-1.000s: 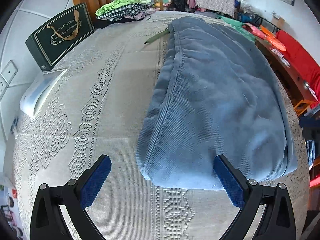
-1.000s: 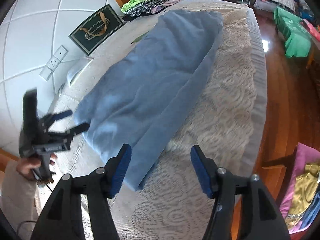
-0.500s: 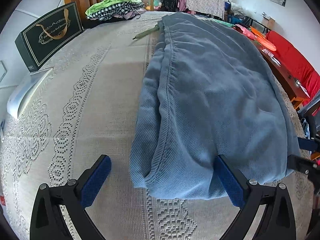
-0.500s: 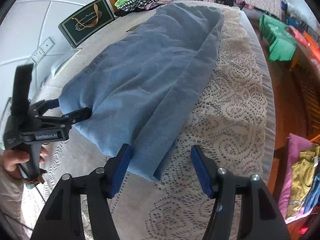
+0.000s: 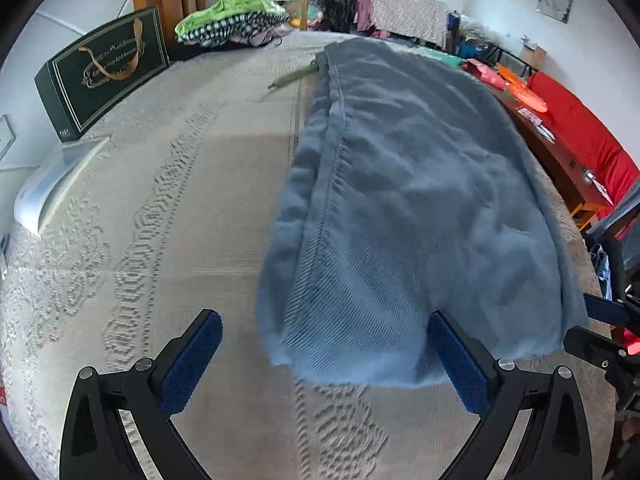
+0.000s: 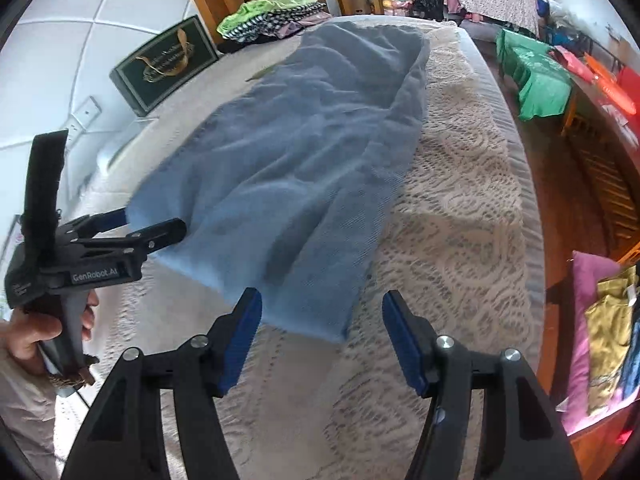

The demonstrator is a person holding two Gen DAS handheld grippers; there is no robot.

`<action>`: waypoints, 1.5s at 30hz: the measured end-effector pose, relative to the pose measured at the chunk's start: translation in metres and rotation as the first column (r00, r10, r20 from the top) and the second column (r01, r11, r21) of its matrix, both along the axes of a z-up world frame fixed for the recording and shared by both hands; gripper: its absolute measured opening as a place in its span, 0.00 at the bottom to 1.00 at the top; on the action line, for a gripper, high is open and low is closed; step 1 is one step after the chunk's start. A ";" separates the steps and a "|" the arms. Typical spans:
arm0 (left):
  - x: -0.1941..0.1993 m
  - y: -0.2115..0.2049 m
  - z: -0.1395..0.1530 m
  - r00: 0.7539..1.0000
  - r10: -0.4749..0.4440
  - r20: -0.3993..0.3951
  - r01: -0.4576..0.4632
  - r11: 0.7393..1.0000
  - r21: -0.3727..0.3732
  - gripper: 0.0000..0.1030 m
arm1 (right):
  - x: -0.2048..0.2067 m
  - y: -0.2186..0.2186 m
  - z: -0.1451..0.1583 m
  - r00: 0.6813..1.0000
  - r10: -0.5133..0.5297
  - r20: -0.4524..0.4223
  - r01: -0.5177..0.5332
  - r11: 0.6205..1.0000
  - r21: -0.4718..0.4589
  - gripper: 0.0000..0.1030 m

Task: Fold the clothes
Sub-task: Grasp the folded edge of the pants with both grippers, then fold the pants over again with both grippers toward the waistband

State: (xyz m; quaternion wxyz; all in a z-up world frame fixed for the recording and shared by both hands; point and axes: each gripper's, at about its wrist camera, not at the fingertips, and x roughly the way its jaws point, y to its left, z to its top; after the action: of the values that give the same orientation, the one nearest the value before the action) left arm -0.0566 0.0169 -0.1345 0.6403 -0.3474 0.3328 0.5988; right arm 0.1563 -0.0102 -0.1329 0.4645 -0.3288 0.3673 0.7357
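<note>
Lying lengthwise on the lace bedspread (image 5: 168,208), the blue garment (image 5: 404,208) stretches straight ahead of both tongs, its near hem reaching back between their fingertips. The left gripper (image 5: 324,356) stands spread wide, one blue pad on bare lace to the left of the hem, the other pad at the cloth's near edge, though whether it touches cannot be told. The right gripper (image 6: 322,336) is likewise spread apart, holding nothing, with the garment's near corner just ahead of its left finger and lace under its right. Far beyond the tongs sit a dark gift bag (image 5: 102,72) and a pile of folded clothes (image 5: 232,26).
</note>
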 end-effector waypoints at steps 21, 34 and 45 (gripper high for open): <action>0.024 0.003 0.000 1.000 -0.017 0.000 0.017 1.000 -0.003 0.27 | -0.029 0.006 -0.006 0.985 0.103 0.139 -0.110 0.993 0.040 0.16; 0.039 0.037 0.089 0.997 0.069 0.018 -0.070 0.994 0.088 0.18 | 0.020 0.059 0.083 0.982 0.158 -0.106 -0.150 0.986 0.074 0.13; 0.059 0.197 0.128 0.988 0.150 -0.020 -0.149 0.986 0.071 0.18 | 0.048 0.214 0.114 0.939 0.200 -0.279 -0.200 0.979 0.032 0.13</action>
State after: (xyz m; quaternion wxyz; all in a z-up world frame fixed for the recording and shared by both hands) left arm 0.0022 0.2142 -0.0069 0.6011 -0.3413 0.2927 0.6607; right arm 0.2038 0.2036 -0.0185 0.3311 -0.2561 0.3930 0.8187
